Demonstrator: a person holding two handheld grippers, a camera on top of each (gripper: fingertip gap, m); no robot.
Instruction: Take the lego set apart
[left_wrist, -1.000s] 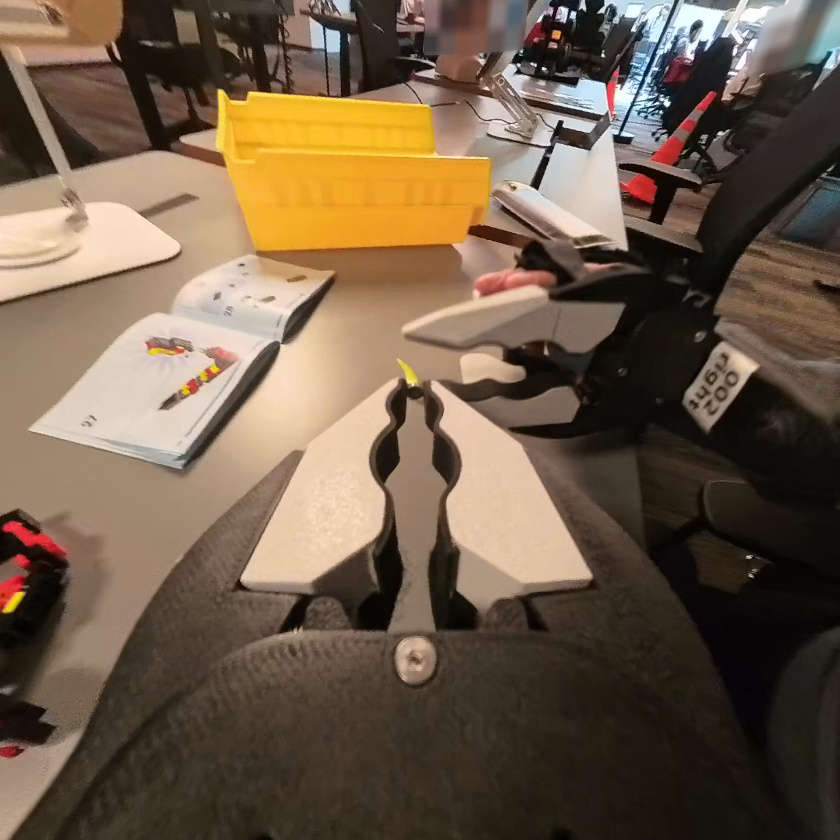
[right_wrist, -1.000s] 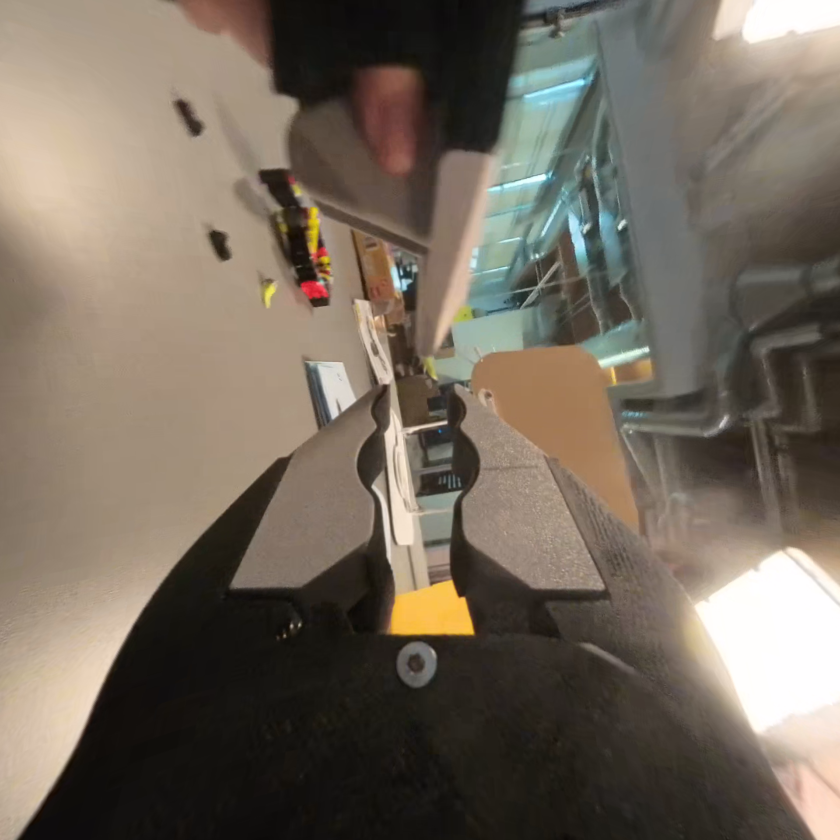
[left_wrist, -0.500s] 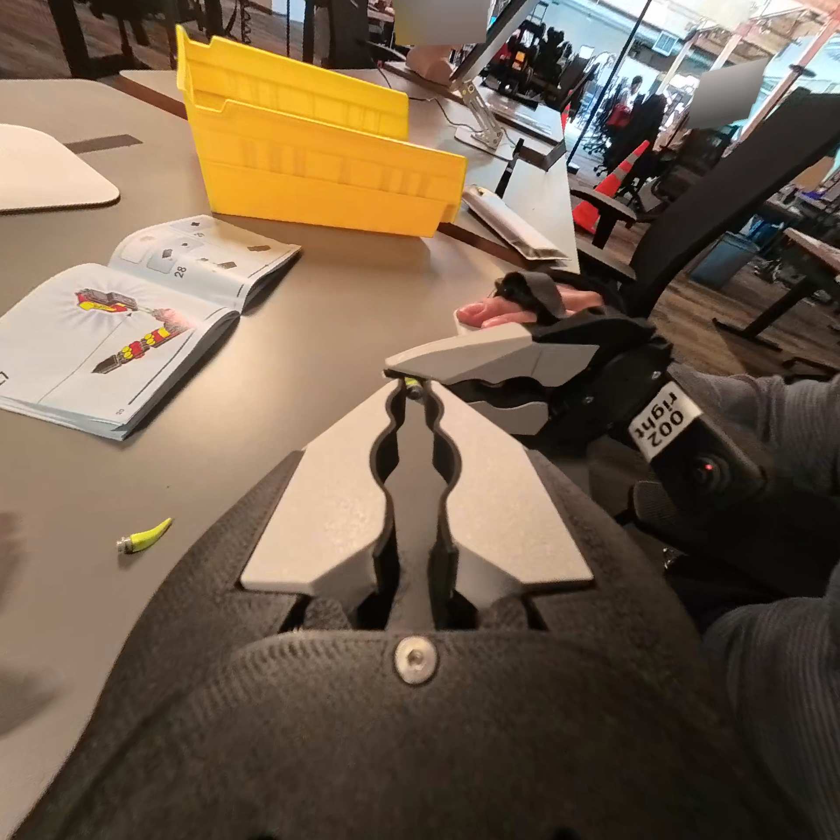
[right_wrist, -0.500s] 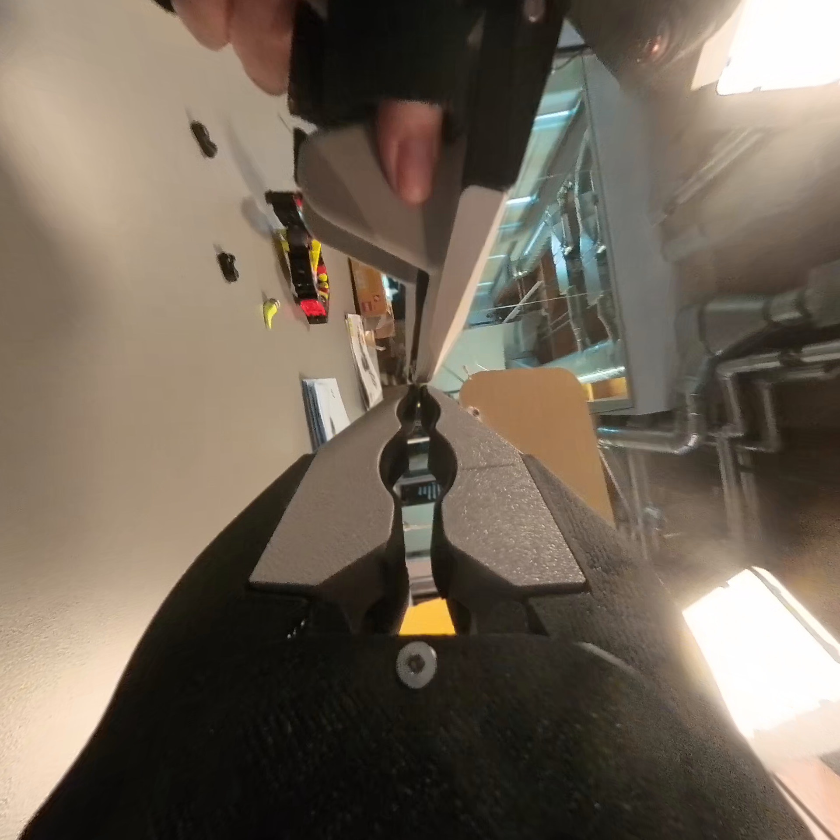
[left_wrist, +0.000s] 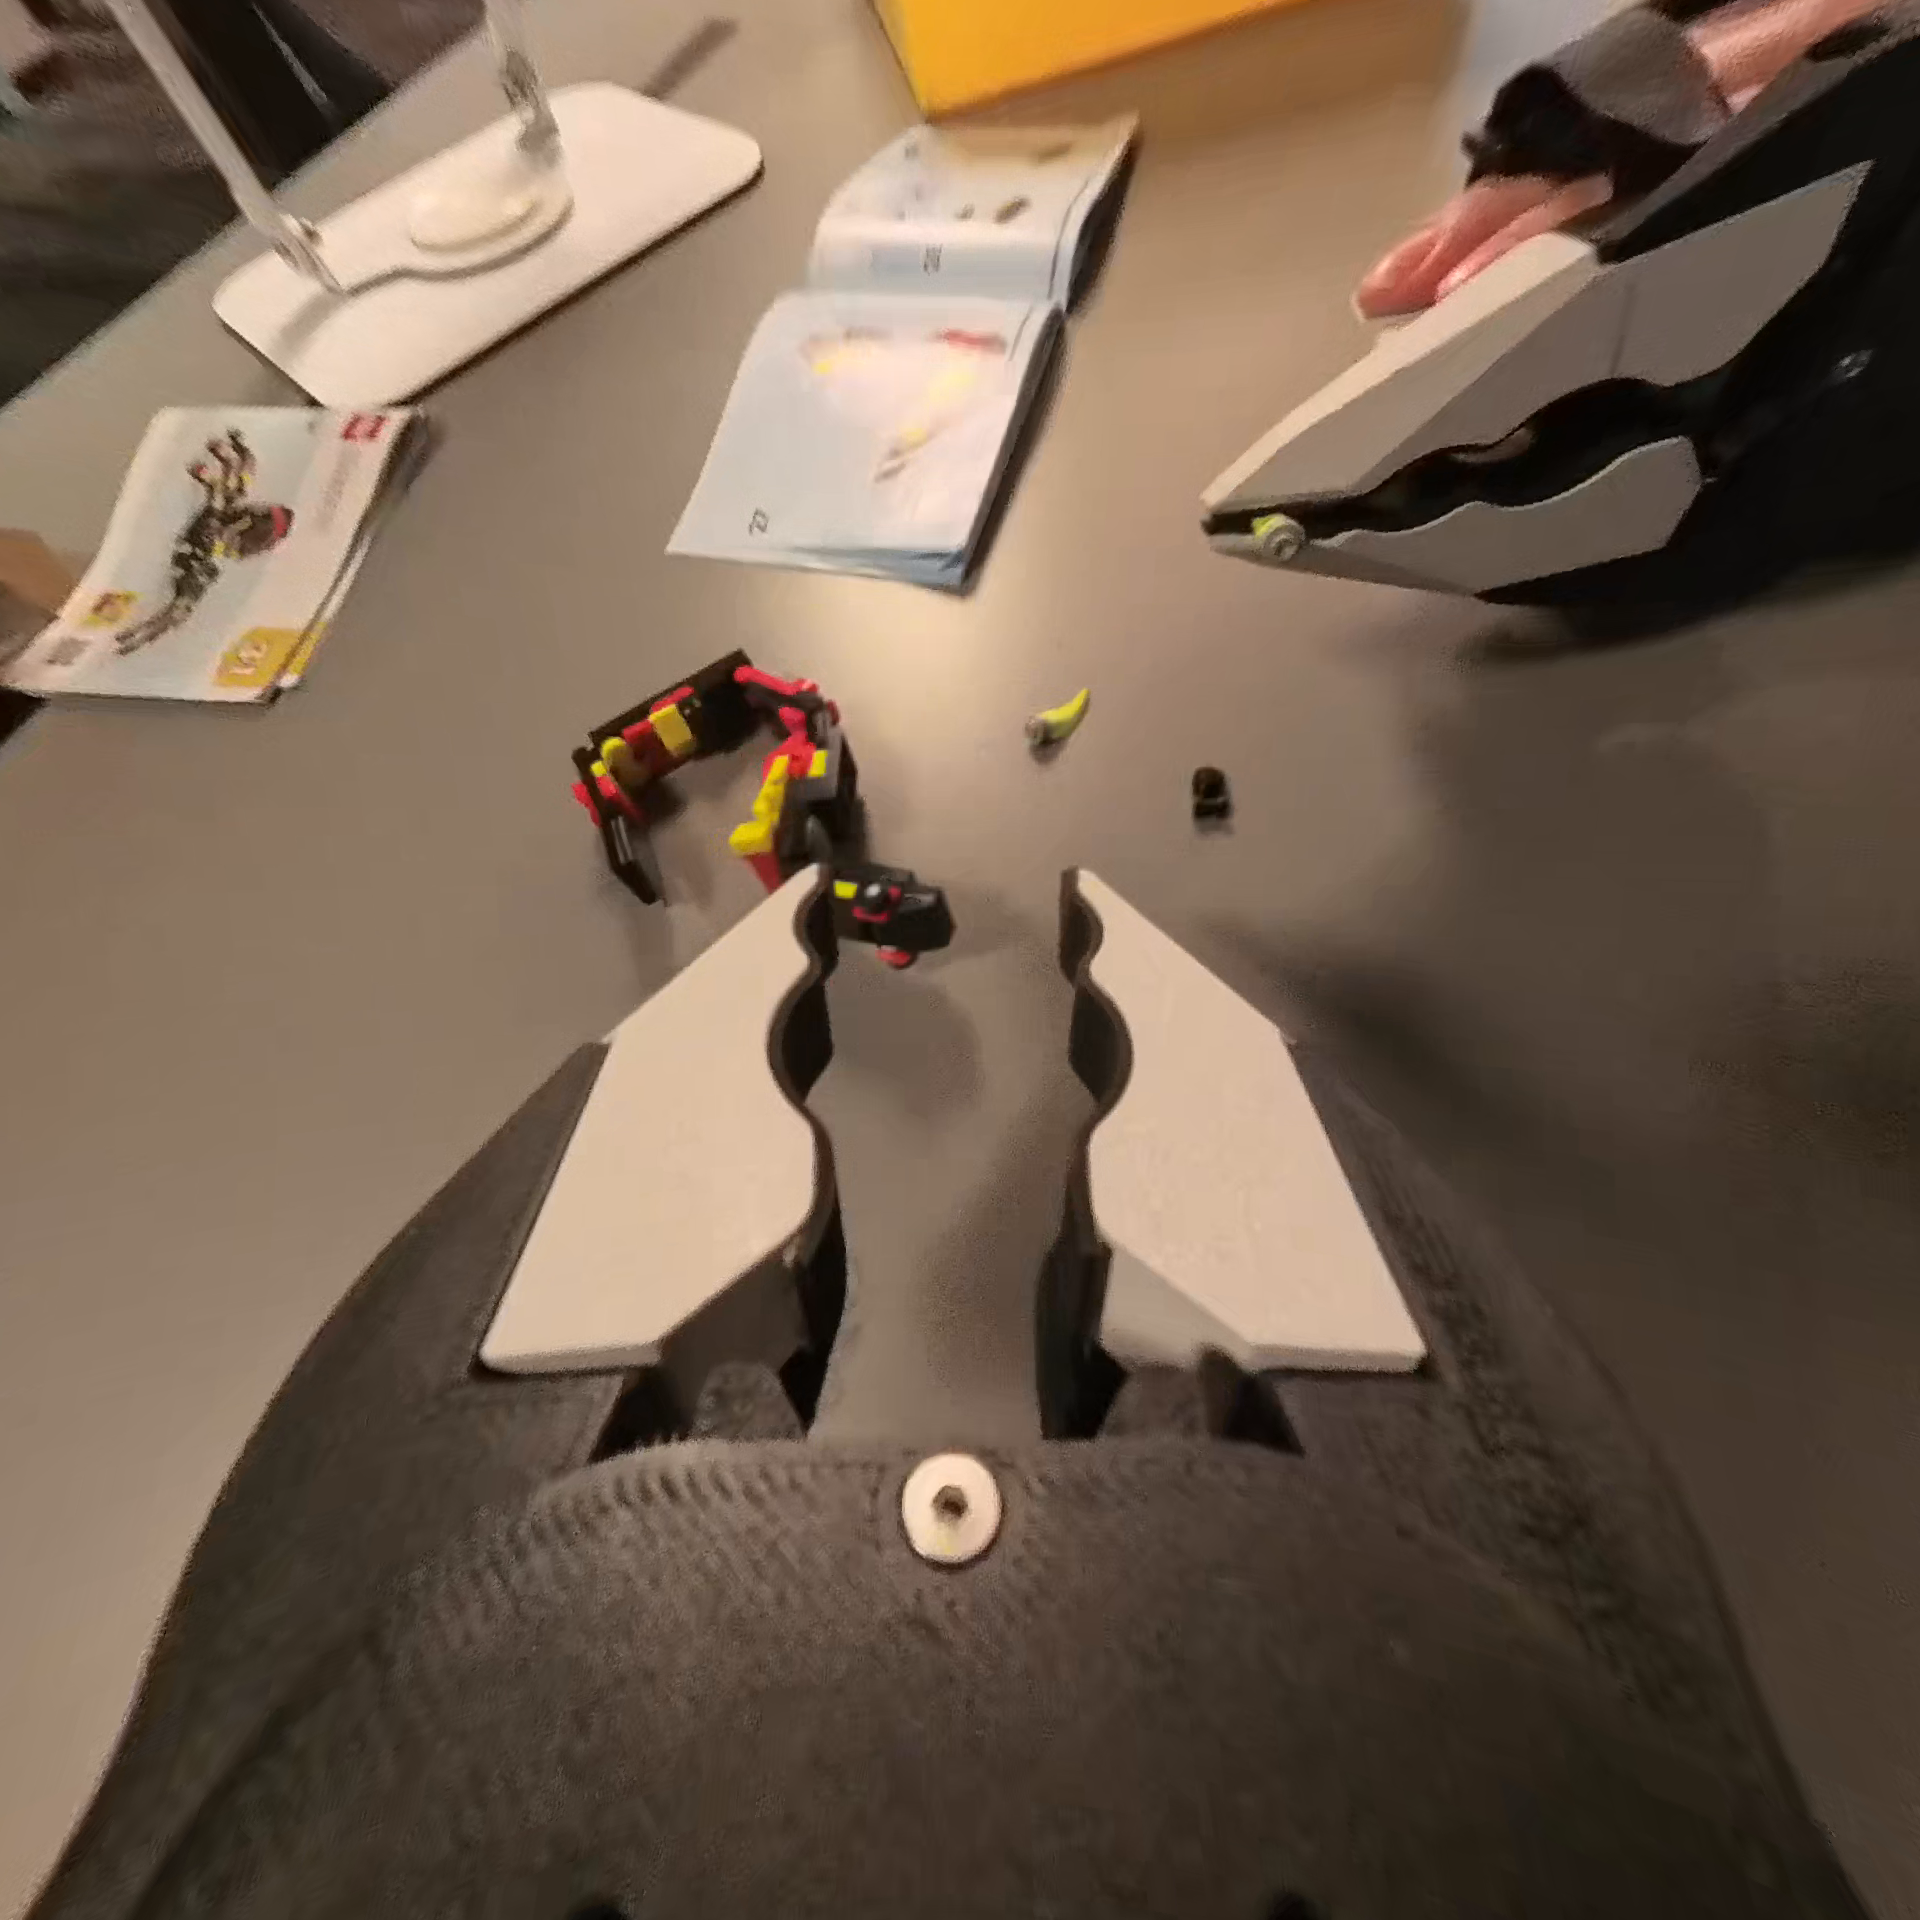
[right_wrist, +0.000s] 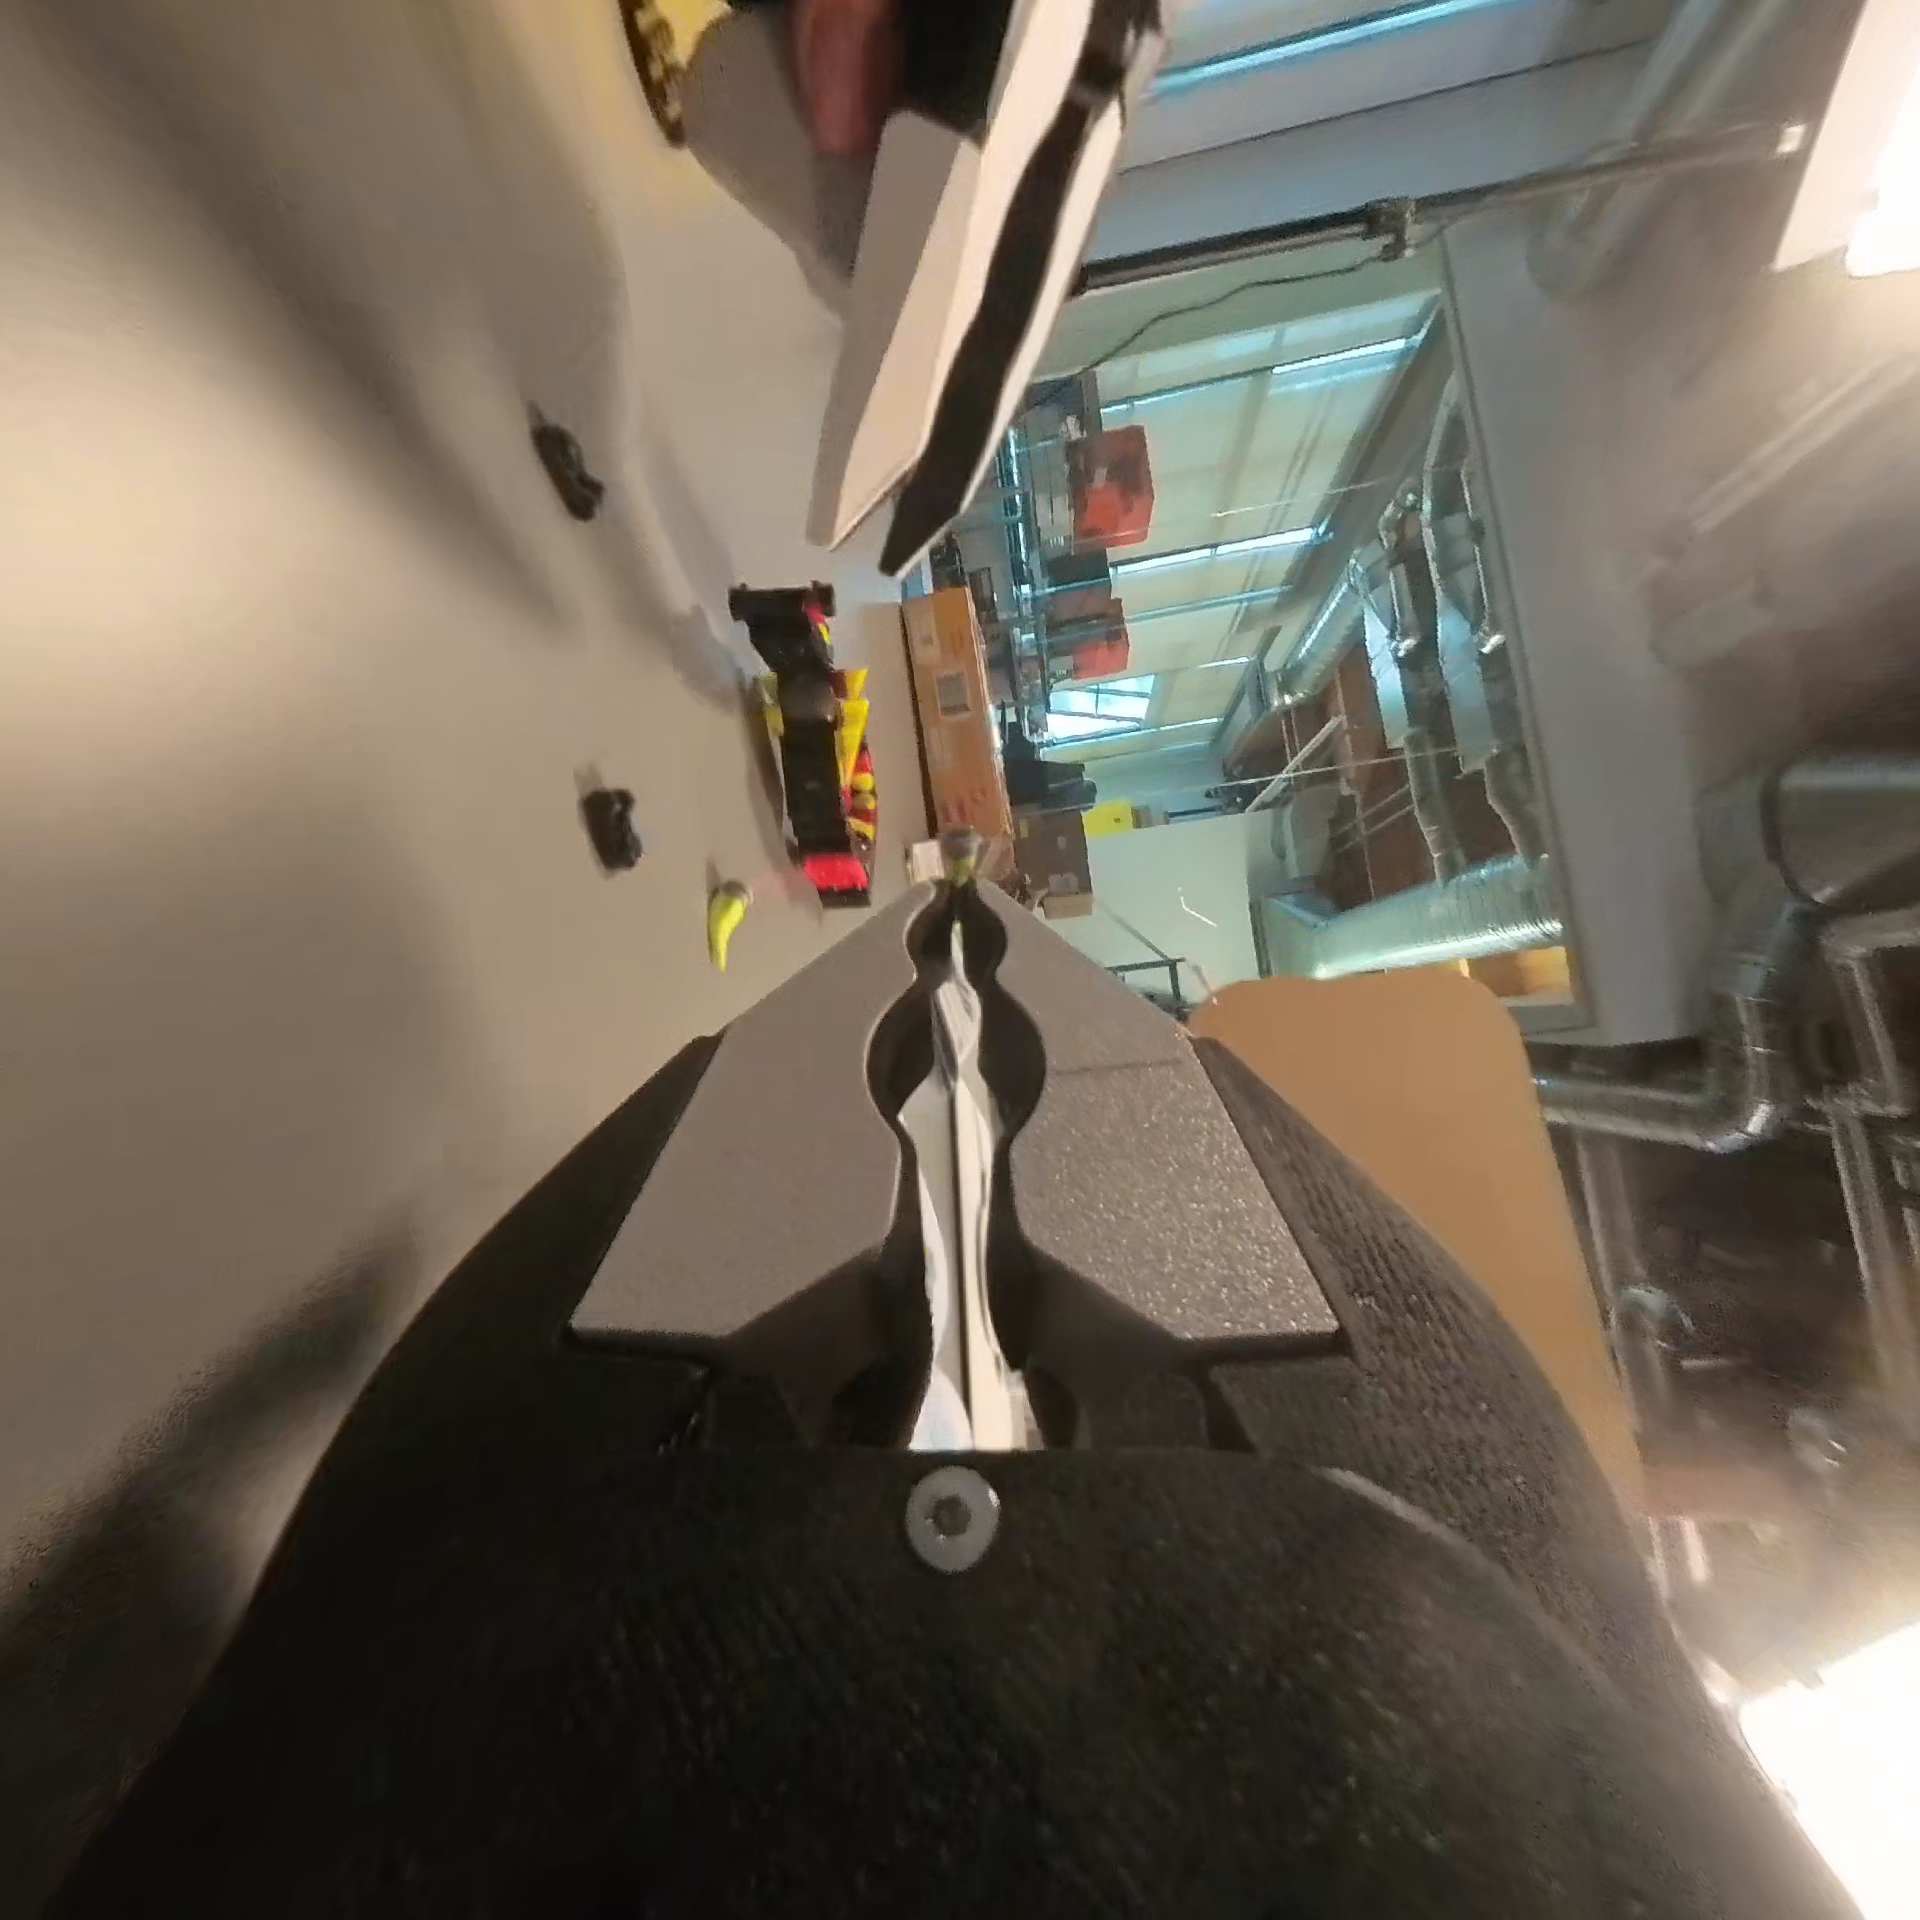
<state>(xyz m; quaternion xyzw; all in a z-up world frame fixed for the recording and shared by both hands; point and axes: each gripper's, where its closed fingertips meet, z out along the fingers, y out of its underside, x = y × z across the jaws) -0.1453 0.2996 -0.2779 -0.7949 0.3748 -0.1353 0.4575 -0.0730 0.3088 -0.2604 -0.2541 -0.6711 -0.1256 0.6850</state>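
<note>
In the left wrist view my left gripper (left_wrist: 940, 914) is open above the grey table (left_wrist: 312, 987). A small black and red lego piece (left_wrist: 894, 914) lies on the table by its left fingertip (left_wrist: 805, 909), and the pads do not press on it. The black, red and yellow lego model (left_wrist: 717, 769) lies just beyond. My right gripper (left_wrist: 1236, 525) is shut on a small yellow-green claw piece (left_wrist: 1273, 530), which also shows at its tips in the right wrist view (right_wrist: 958, 857). A second yellow-green claw (left_wrist: 1058, 717) and a small black piece (left_wrist: 1208, 795) lie loose on the table.
Two instruction booklets (left_wrist: 883, 436) (left_wrist: 197, 551) lie behind the model. A white lamp base (left_wrist: 488, 239) stands at the back left, and a yellow bin (left_wrist: 1091, 52) is at the back edge. A person's fingers rest on the right gripper (left_wrist: 1455, 249). The tips of one gripper are about 8 cm away from the tips of the other.
My right gripper shut on the yellow-green claw at my left gripper's tips and drew away with it. My left gripper opened and tipped down over the table, by the model.
</note>
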